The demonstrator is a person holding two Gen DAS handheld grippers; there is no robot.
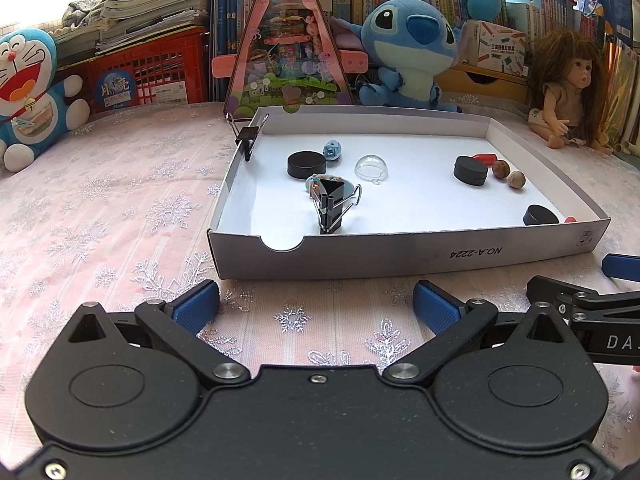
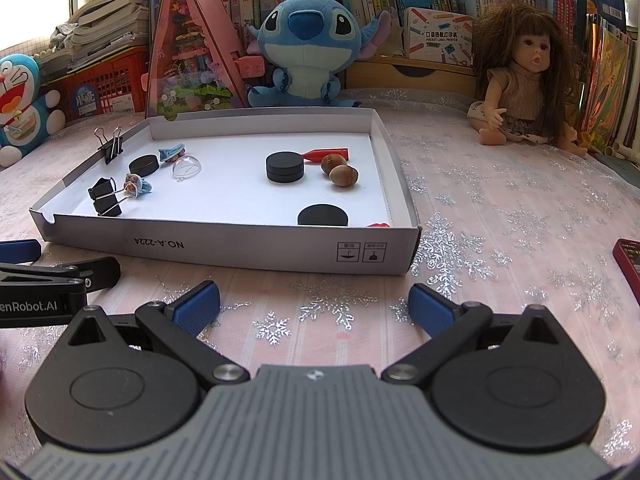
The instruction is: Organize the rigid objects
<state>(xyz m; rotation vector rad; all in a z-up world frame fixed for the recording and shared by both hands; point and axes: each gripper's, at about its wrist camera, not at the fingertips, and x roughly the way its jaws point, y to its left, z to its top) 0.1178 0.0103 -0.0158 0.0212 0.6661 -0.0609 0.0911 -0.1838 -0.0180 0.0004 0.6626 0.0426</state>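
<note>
A shallow white cardboard tray [image 1: 400, 258] [image 2: 240, 246] lies on the pink snowflake cloth. In it are three black discs [image 1: 306, 164] [image 2: 285, 166], two hazelnuts [image 1: 516, 179] [image 2: 343, 175], a red cone piece [image 2: 326, 154], a clear dome [image 1: 371, 168] [image 2: 186, 168], small blue figures [image 1: 333, 149] [image 2: 138, 184] and black binder clips [image 1: 331, 210] [image 2: 105, 196]. Another clip [image 1: 247, 136] [image 2: 110, 146] grips the tray's left wall. My left gripper [image 1: 316, 306] and right gripper [image 2: 314, 304] are both open and empty, in front of the tray.
Plush toys [image 1: 28, 92] [image 2: 308, 52], a doll [image 2: 524, 80], a pink triangular toy house [image 1: 288, 40], red crates and bookshelves line the back. A dark red object [image 2: 630, 264] lies at the right edge of the right wrist view.
</note>
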